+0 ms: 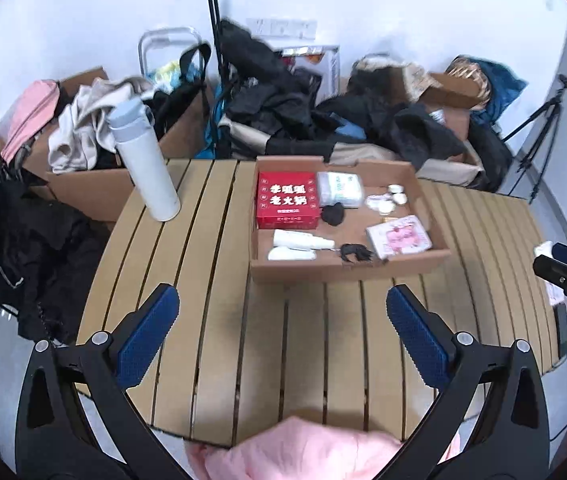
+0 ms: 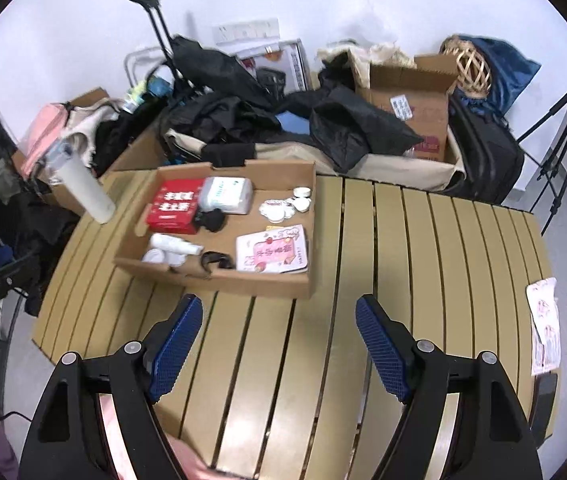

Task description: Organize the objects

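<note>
A shallow cardboard tray (image 1: 347, 270) (image 2: 219, 280) sits on the slatted table. Inside lie a red box (image 1: 288, 199) (image 2: 174, 206), a tissue pack (image 1: 339, 188) (image 2: 227, 195), white tubes (image 1: 295, 244) (image 2: 175, 244), small white jars (image 1: 397, 194) (image 2: 301, 198), black hair ties (image 1: 355, 252) (image 2: 217, 260) and a pink packet (image 1: 398, 236) (image 2: 271, 250). My left gripper (image 1: 283, 304) hangs open above the table in front of the tray, nothing between its fingers. My right gripper (image 2: 279, 312) is open too, empty, near the tray's front edge.
A white bottle (image 1: 143, 164) (image 2: 87, 192) stands at the table's (image 1: 203, 320) far left. A pink printed sheet (image 2: 545, 326) lies at the table's right edge. Boxes, bags and dark clothes (image 1: 283, 112) pile up behind; a tripod (image 2: 563, 128) stands right. Pink cloth (image 1: 303, 452) shows below.
</note>
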A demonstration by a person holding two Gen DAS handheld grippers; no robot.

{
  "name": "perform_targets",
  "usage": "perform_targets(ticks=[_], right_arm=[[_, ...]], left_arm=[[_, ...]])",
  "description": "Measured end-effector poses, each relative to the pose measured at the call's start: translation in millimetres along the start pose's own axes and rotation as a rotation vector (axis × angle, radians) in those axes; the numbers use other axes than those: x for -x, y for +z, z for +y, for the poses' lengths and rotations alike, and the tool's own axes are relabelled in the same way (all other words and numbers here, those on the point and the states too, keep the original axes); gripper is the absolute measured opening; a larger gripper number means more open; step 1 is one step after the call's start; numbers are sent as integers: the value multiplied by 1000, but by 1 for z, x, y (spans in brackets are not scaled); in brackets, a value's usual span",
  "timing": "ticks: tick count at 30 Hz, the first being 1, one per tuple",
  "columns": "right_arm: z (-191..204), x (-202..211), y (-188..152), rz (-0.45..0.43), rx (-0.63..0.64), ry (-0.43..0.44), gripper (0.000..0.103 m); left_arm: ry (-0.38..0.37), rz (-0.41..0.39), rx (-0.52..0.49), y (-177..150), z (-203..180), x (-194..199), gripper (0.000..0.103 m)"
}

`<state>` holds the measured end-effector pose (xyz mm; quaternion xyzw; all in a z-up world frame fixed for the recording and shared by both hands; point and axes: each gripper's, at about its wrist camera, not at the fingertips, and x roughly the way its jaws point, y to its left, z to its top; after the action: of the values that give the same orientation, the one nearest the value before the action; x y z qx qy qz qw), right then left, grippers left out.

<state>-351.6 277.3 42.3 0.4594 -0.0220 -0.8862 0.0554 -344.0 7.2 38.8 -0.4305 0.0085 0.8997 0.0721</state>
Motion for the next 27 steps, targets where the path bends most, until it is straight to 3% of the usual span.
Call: perform_targets(ticks=[4,9,16,21,24,27], right_arm=[[12,42,-39,-87,15,50,82],[23,92,-93,-167,37,46,82],[40,140,-190,-208,85,72,82],[54,158,-266,-233,35,92,82],[65,164,-302,-253,-3,180,82],[84,160,-314,-263,84,82,82]], left_arm=[[5,-30,-27,-41,-4,35,103],[31,-132,-42,-101,-8,92,103],[59,-216,-89,-195,-17,158,103],[58,-233,5,-263,-22,182,103],[16,-234,46,-299,-31,188,103],[30,-223,-47,-306,-45,187,103]])
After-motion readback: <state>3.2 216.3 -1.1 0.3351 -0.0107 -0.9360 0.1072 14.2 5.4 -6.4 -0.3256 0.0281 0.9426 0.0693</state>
